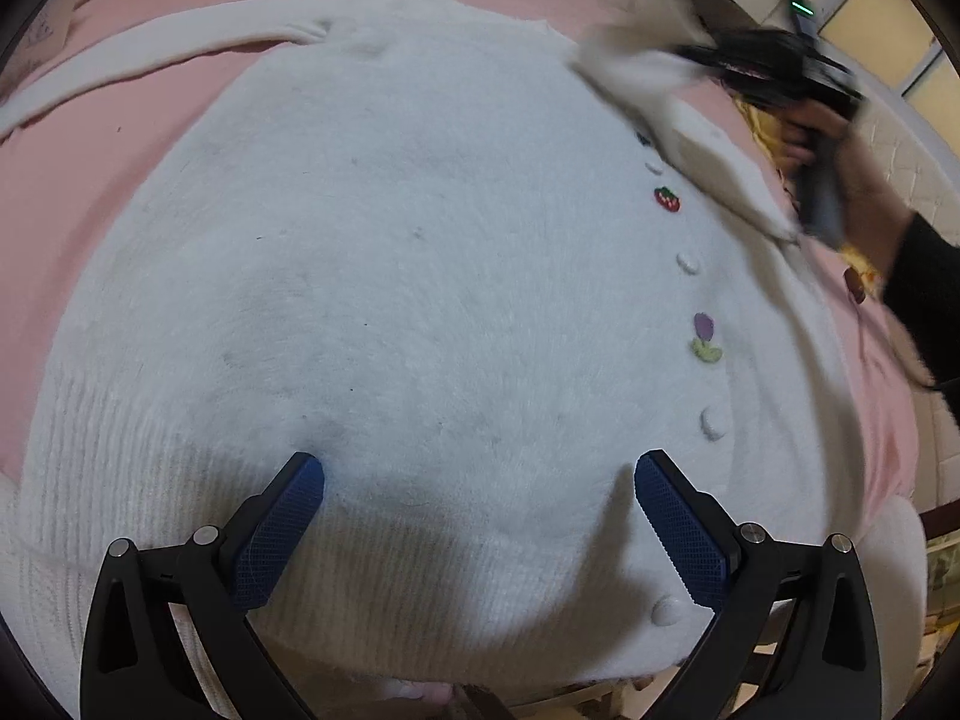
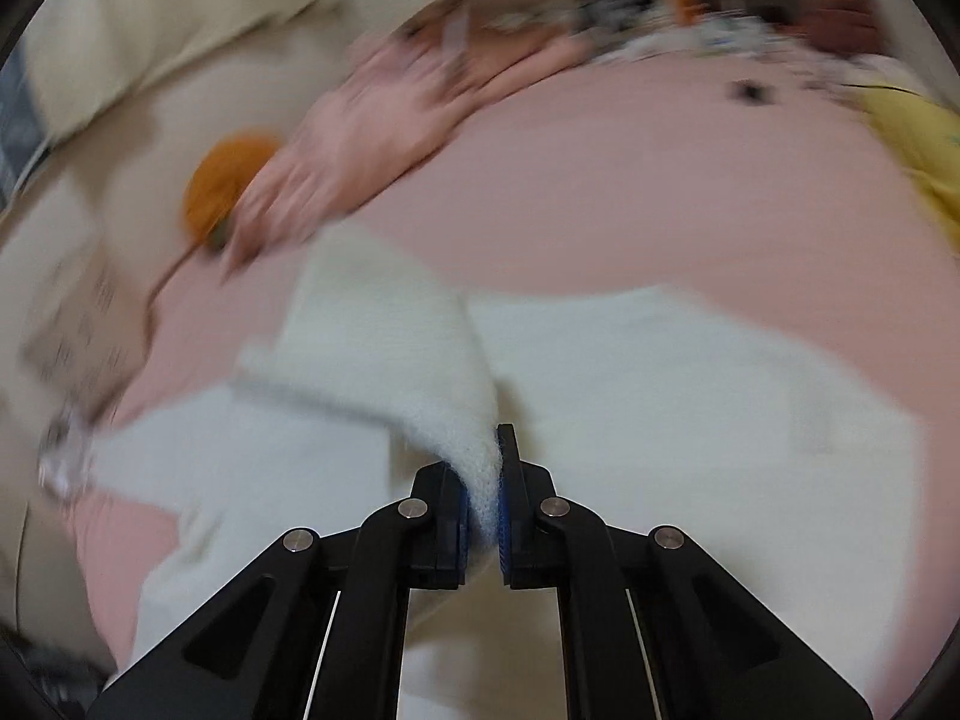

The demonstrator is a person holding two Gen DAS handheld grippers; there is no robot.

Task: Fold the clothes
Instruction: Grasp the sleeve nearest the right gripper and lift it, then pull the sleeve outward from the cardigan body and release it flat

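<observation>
Two grippers work one white cardigan (image 1: 420, 252), which lies spread on the pink bedsheet (image 1: 150, 114). Its right sleeve (image 2: 420, 372) is pinched between the closed pads of the right gripper (image 2: 483, 498) and lifted, probably near the cuff, though blur hides it. Spread wide with nothing between its jaws, the left gripper (image 1: 480, 480) rests over the hem; it should pin the body while the sleeve crosses flat.

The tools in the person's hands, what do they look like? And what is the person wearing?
Each tool is black, with two angled plastic fingers joined by round silver pins. The left tool has blue pads with a fine grid texture on the inside faces; the right tool shows blue pads too. The hand beside the white sweater comes out of a dark sleeve.
</observation>
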